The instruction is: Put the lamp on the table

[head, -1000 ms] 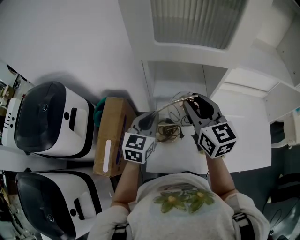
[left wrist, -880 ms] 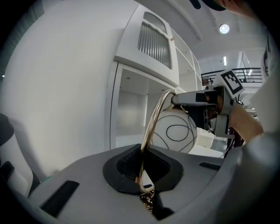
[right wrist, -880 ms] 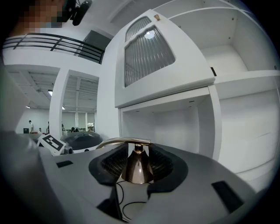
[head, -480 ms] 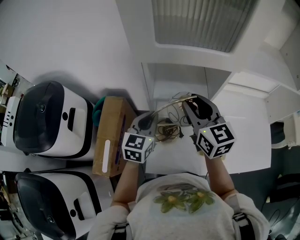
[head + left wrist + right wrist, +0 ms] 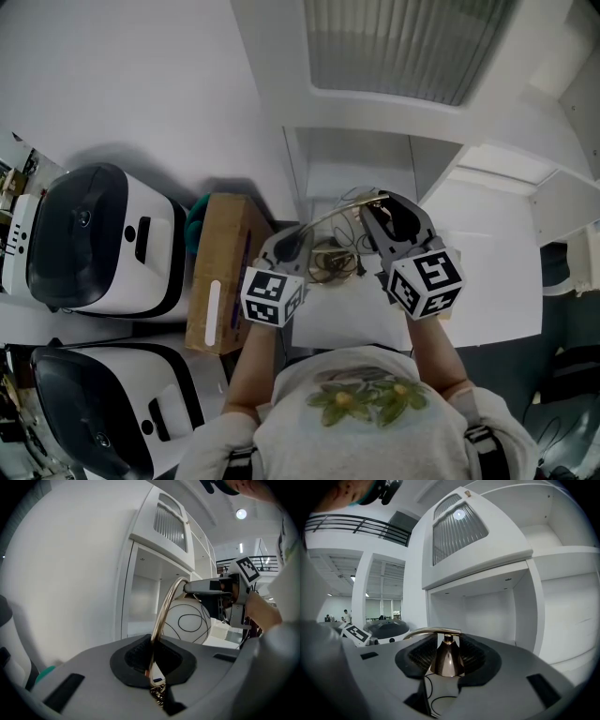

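I hold a lamp in the air between both grippers, in front of the white cupboard. Its curved gold arm (image 5: 339, 207) runs from my left gripper (image 5: 289, 244) up to my right gripper (image 5: 391, 221). The left gripper (image 5: 155, 662) is shut on the lower end of the gold arm (image 5: 165, 607). The white globe shade (image 5: 188, 621) with black looping lines hangs under the arm's far end. My right gripper (image 5: 447, 657) stands wide and is shut on the shade, with the bronze cone cap (image 5: 447, 661) between its pads. The lamp's lower end (image 5: 330, 262) and cord hang between my hands.
A white tabletop (image 5: 492, 246) lies to the right, below my right hand. The white cupboard has an open niche (image 5: 357, 167) straight ahead and a louvred door above. A cardboard box (image 5: 222, 274) stands on the left, beside two white and black machines (image 5: 94, 239) (image 5: 103, 412).
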Available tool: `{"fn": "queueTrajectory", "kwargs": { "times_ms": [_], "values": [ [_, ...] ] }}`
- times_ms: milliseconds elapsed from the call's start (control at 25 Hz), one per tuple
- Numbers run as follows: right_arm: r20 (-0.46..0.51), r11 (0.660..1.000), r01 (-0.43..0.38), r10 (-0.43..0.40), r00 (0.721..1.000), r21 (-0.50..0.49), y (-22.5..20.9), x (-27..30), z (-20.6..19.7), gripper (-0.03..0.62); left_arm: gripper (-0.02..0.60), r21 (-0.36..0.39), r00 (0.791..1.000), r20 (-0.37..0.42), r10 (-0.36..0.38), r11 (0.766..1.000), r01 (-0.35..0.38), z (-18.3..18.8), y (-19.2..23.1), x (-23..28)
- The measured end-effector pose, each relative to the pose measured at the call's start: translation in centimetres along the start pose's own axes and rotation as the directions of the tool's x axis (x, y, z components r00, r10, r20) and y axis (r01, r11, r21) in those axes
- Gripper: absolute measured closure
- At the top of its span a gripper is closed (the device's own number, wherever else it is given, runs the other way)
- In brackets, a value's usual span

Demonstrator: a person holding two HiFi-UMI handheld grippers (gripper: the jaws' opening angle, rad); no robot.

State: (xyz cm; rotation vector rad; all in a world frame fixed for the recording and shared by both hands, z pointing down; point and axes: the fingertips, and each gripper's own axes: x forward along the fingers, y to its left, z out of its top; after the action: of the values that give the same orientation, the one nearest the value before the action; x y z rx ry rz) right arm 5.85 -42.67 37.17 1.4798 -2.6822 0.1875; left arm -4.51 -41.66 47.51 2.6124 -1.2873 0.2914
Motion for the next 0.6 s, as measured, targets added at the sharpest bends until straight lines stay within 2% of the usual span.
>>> {"fn": "queueTrajectory", "kwargs": {
  "times_ms": [400, 600],
  "values": [
    [0.011, 0.998, -0.028, 0.028, 1.000, -0.048, 2.2, 0.2, -0.1, 0.430, 0.554, -0.013, 0.999, -0.013, 0.032, 0.999, -0.033, -1.1, 1.0, -1.1],
    [0.012, 0.999, -0.016, 0.016, 1.000, -0.052, 2.1, 0.1, -0.2, 0.430, 0.554, 0.009, 0.998, -0.034, 0.051, 0.999, -0.051, -1.3, 0.9, -0.9]
  ]
}}
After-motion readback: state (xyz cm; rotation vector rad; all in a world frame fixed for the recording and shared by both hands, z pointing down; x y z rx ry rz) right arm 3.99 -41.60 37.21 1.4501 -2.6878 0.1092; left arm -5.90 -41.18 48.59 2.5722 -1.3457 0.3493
